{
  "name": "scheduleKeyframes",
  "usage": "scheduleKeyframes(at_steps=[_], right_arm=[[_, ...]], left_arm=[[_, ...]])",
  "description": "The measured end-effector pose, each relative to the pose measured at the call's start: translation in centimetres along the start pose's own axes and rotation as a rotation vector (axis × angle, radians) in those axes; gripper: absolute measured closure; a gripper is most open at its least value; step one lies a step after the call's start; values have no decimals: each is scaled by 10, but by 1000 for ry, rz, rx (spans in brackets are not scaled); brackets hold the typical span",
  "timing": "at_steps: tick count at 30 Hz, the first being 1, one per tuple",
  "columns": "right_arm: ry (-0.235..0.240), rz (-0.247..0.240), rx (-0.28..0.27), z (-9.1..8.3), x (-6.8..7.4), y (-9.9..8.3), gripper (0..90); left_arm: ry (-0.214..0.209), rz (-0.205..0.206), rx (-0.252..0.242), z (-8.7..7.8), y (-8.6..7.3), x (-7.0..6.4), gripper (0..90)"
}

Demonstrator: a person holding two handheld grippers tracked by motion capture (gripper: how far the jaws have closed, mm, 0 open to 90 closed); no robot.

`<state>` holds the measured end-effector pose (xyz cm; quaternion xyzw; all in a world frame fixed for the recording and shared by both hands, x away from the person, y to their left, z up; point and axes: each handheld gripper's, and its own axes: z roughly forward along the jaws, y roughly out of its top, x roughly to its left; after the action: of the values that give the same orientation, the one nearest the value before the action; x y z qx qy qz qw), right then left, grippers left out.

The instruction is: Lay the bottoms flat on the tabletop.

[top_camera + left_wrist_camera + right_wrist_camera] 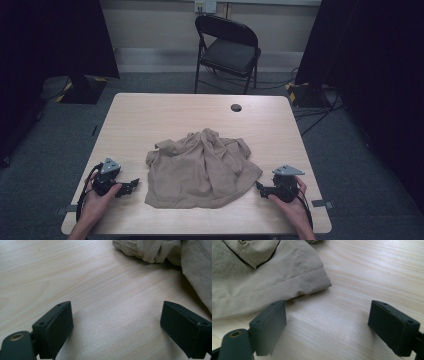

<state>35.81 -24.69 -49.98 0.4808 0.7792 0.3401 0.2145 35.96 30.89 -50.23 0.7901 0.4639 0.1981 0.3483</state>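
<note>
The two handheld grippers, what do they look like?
Both the left gripper and the right gripper are black, each topped by a grey three-cornered plate. Each has two blocky black jaws with small screw holes. Black cables trail back along the person's bare forearms.

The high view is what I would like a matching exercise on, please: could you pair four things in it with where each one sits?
Things:
1. beige shirt
2. left gripper
3. right gripper
4. folding chair

Places:
A. on the floor beyond the table's far edge
B. crumpled on the middle of the table
C. at the shirt's right hem corner, jaws open
D. on bare wood left of the shirt, jaws open

Pairs: 1-B, 2-D, 3-C, 4-A
</note>
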Motion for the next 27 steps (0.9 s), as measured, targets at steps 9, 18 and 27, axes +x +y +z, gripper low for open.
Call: scheduleKeyframes(at_steps=[9, 18, 27], right_arm=[[27, 5, 38, -1, -3, 6, 164], [69, 29, -70, -18, -2, 39, 192], [157, 2, -115, 14, 23, 103, 182]], left_arm=[[0, 0, 0, 0, 0, 0, 106], [0, -1, -1, 0, 0, 0, 106], [0, 0, 0, 0, 0, 0, 106]])
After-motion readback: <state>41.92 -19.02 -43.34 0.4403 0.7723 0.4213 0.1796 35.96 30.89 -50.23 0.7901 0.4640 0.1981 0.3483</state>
